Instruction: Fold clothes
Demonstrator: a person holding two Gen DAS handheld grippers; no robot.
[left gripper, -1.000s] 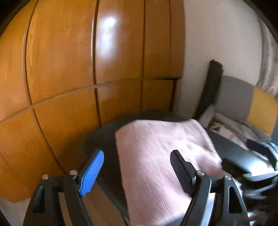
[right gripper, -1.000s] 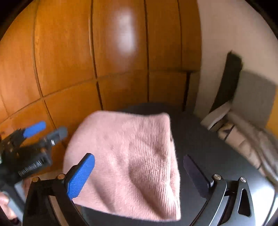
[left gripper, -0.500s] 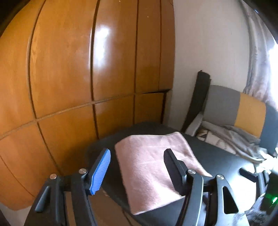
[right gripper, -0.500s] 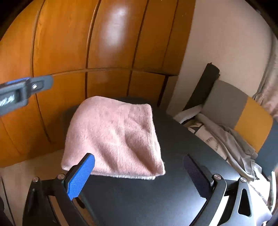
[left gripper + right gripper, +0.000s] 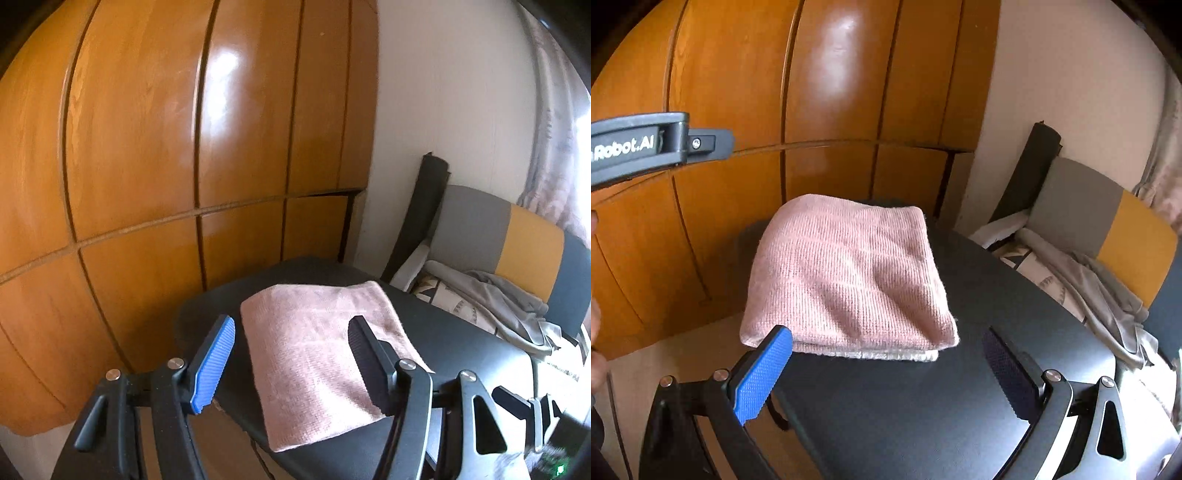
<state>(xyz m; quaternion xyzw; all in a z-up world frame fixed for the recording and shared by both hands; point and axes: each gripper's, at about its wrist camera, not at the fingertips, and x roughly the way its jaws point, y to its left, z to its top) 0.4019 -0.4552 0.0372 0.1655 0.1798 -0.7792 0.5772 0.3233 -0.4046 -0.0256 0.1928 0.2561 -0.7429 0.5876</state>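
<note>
You've drawn both hand-held grippers, left (image 5: 291,363) and right (image 5: 890,367), back empty and agape from the folded pink garment (image 5: 846,273) on the tabletop (image 5: 1015,288); this fold looks done, so fetch another from the pile (image 5: 1082,280).

A pink ribbed knit garment (image 5: 846,273) lies folded into a thick, flat rectangle of several layers on the black desk (image 5: 923,413), at its far left end. A paler whitish layer shows along its near edge.
</note>
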